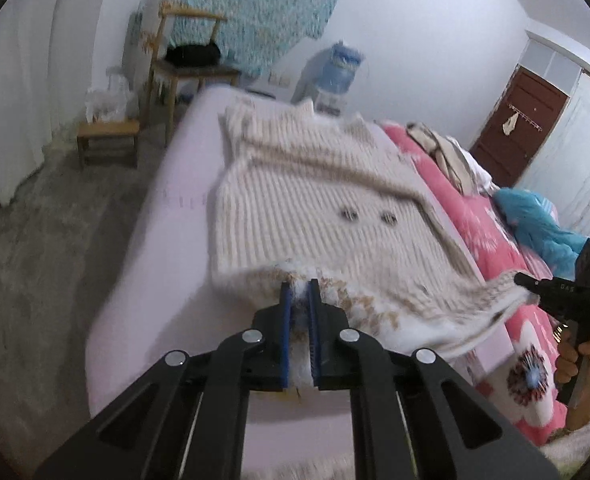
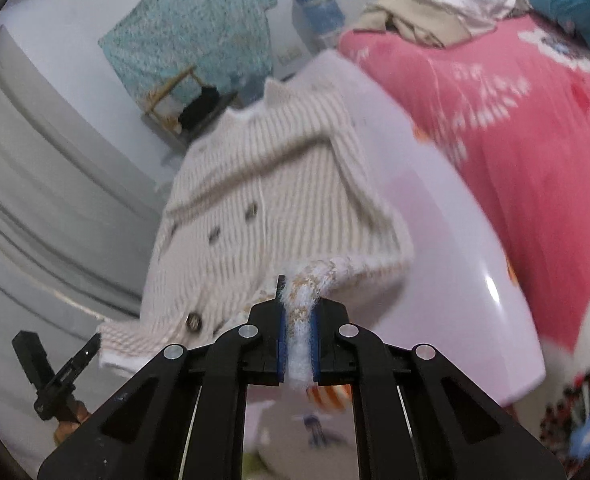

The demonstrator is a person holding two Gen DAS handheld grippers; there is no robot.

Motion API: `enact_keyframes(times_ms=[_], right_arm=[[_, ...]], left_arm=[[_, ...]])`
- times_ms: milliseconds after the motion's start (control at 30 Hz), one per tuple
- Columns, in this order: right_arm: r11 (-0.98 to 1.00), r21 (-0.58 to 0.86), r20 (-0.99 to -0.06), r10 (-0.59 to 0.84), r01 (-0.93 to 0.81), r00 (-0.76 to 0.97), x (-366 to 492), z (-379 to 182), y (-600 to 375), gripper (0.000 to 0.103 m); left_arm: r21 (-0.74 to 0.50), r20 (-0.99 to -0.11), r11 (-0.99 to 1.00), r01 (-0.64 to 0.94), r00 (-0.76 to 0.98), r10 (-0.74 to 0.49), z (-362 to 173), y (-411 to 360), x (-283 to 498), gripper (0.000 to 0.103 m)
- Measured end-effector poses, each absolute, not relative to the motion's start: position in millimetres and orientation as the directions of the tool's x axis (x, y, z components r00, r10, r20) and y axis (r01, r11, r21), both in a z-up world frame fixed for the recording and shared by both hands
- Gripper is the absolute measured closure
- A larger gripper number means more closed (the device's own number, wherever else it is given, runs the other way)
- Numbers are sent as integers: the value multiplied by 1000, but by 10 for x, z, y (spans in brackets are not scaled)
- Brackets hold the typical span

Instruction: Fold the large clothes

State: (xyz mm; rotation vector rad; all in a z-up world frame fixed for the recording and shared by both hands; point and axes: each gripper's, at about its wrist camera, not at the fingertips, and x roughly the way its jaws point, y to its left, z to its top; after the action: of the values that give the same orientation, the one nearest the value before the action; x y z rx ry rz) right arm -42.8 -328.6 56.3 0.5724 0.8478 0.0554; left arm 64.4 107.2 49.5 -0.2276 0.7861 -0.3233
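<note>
Cardigan (image 1: 319,200) spread on lilac bed (image 1: 167,208) beside pink quilt (image 2: 515,120).

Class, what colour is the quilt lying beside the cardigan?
Pink with flower prints; the quilt shows best in the right wrist view.

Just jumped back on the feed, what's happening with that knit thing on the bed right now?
A person holds a claw in each hand. The left claw and the right claw are each shut on the near hem of the cream knit cardigan. The hem is lifted, while the rest of the cardigan lies buttons-up on the pale sheet, beside the pink floral quilt. The fold isn't made yet.
</note>
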Motion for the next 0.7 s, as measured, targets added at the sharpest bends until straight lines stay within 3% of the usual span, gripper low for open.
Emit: enact_keyframes(times_ms=[300,533,567,600,667,700], right_arm=[[827,530,-663,267,187,699,592,478,-3414,96],[835,493,-744,260,243,616,1293,-45,-3458,92],[832,493,-756,266,253,599,1336,-113,-3471,88],[830,494,-764,273,259,584,1352,-152,-3478,83],[817,520,-755,304,250,581,1339,-185,-3515,75],[810,534,-744,315,242,590,1308,-164,-3533,65]], left_arm=[[-285,-686,945,159,655,-317,387,1079,1731,96],[-279,-772,954,105,567,-288,44,1066,2333,88],[-284,-779,955,89,559,-284,27,1092,2363,77],[-276,-784,959,63,562,-262,25,1129,2385,55],[-265,-765,964,23,603,-225,111,1247,2355,42],[-292,-742,956,25,625,-243,177,1329,2307,42]])
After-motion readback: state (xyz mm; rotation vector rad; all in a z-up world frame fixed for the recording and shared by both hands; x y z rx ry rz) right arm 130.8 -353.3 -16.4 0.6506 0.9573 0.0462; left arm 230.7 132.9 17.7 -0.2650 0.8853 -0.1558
